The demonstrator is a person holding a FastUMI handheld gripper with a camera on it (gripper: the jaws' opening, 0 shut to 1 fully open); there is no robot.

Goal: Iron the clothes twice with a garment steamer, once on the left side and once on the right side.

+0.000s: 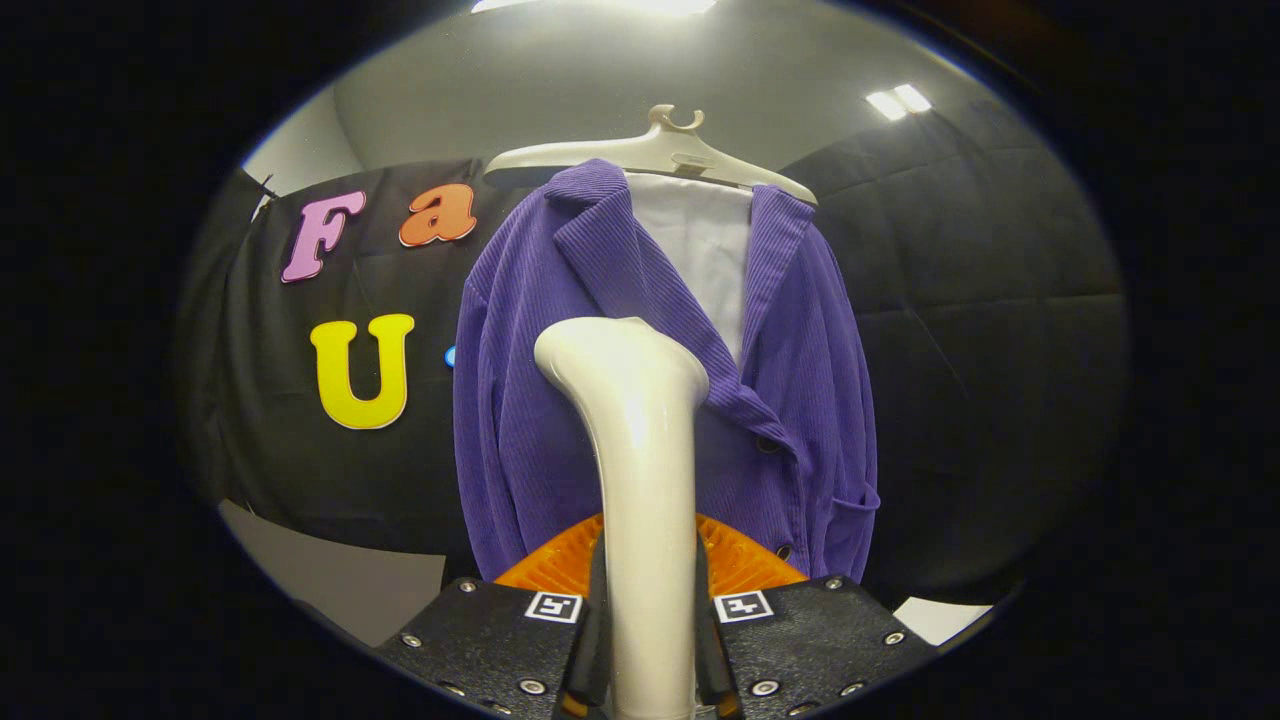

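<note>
Against the black booth wall (1000,300), purple jacket (560,400) hangs beyond steamer (640,450) clenched in claw (648,640).

Your gripper (648,640) points straight ahead and sits level, its two fingers (598,650) drawn in close on either side of the steamer handle (640,470). Both fingers press against that handle, one on each flank, so the grip is closed on it. The handle stands upright between them and rises beyond the fingertips, its bent head leaning a little to the left of your gripper.
</note>
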